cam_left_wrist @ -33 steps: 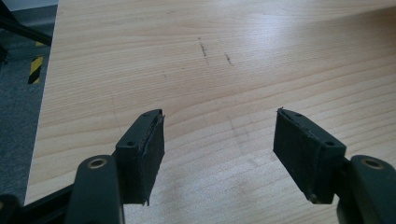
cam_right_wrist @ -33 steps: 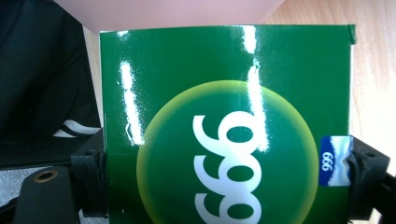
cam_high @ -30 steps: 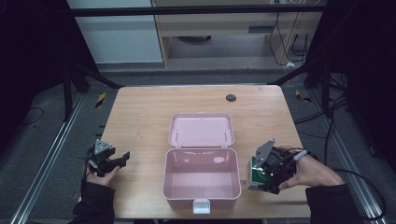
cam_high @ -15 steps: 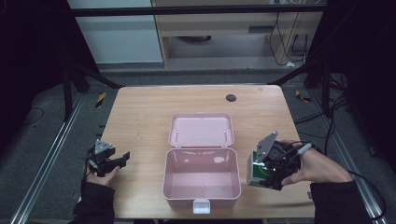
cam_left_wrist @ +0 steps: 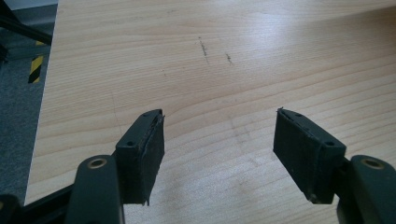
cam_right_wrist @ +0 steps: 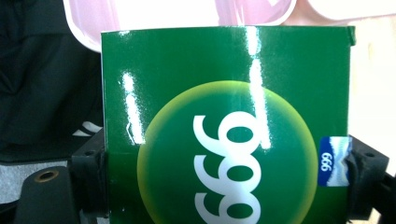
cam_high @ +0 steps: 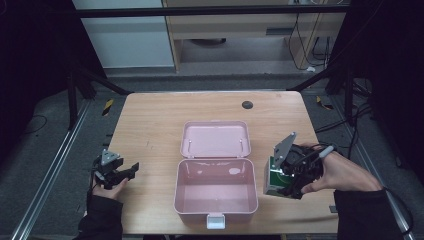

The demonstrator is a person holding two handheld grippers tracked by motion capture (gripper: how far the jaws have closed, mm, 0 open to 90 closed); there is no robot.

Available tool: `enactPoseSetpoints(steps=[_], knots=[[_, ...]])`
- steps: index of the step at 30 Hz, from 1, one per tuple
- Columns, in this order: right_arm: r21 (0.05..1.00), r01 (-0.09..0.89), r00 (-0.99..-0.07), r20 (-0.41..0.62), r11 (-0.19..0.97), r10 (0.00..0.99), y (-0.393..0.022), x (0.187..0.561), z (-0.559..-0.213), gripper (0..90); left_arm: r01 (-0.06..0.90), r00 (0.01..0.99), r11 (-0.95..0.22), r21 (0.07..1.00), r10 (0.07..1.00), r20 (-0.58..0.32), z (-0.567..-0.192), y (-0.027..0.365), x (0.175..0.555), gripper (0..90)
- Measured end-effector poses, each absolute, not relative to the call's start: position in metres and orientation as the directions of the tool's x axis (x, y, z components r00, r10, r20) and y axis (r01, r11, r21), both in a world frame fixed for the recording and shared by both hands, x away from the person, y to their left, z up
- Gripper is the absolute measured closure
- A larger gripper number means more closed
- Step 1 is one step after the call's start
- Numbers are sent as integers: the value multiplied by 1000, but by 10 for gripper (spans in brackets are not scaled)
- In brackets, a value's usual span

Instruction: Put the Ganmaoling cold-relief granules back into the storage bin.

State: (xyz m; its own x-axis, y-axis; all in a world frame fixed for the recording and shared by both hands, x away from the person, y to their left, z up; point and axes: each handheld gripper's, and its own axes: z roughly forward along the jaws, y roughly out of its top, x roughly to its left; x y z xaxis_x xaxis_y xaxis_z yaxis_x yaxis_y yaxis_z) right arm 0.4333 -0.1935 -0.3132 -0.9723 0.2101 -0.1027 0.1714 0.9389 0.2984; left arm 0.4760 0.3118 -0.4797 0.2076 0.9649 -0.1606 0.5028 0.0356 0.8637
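Green box (cam_right_wrist: 224,140) | clamped in right gripper (cam_high: 287,175), bottom cut off | left gripper (cam_left_wrist: 219,154) wide, empty

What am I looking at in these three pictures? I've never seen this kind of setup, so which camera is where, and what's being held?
A person sits at a wooden table and holds a hand-operated two-jaw gripper in each hand; there is no robot arm. The high view looks down from above the person's side. The other two cameras ride on the grippers and look along their black jaws.

On the table lies an open pink box, its lid folded back and its inside apparently empty.

The right gripper, beside the box, is clamped on a green carton with "999" printed on it. The left gripper has its jaws spread apart over bare wood near the table's left edge, holding nothing.
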Motion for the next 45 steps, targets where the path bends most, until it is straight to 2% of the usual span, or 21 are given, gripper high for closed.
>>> enactPoseSetpoints(steps=[20,45], knots=[[313,106,-978,-142,944,156,-150,435,-280,154,503,208,35,864,965,-161,-480,312,476,328],[311,34,-988,-131,950,78,-95,441,-292,154,501,208,36,865,965,-161,-479,313,476,328]])
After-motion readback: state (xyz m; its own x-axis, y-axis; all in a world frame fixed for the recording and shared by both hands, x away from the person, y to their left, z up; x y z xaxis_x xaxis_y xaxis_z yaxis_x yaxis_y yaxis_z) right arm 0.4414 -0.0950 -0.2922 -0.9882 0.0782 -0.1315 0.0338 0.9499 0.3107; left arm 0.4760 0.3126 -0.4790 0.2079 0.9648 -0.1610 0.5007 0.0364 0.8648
